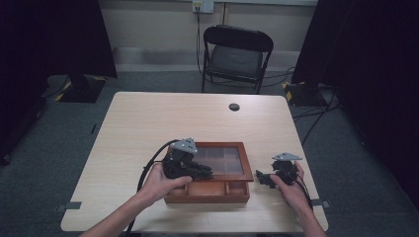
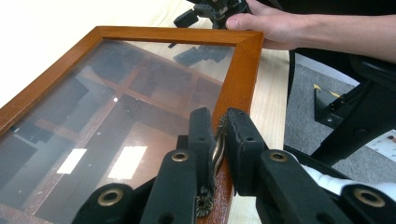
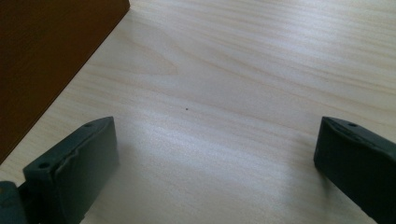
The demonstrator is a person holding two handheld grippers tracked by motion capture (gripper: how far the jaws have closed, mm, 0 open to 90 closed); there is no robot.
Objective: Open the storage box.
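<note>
I'm working at the near edge of the table (image 1: 148, 113), where the wooden box (image 1: 207, 190) is sitting a little right of centre, its compartments facing me. My left gripper (image 2: 218, 140) is pinching the small brass handle (image 2: 217, 145) on the front rail of the glass lid (image 2: 116, 116); the jaws are standing narrow, pads pressing the metal from both sides. In the high view the left gripper (image 1: 184, 165) is lying over the lid's near-left corner, and the lid is looking raised or slid back from the front compartments, though I'm not able to tell which.

My right gripper (image 3: 215, 154) is hovering over bare table just beside the box's right side, jaws spread wide, holding nothing. In the high view the right gripper (image 1: 276, 173) is staying clear of the wood.

To do this step well, I'm judging that the lid wants a slow, even move along whatever path its back edge allows, not a sideways pull. The handle is thin and slippery-looking, so I'm keeping the squeeze firm and centred on it. If the box starts sliding along the table edge, I'm thinking the free gripper should brace its right wall. I'm also watching the glass, since a slip could drop the frame hard.
</note>
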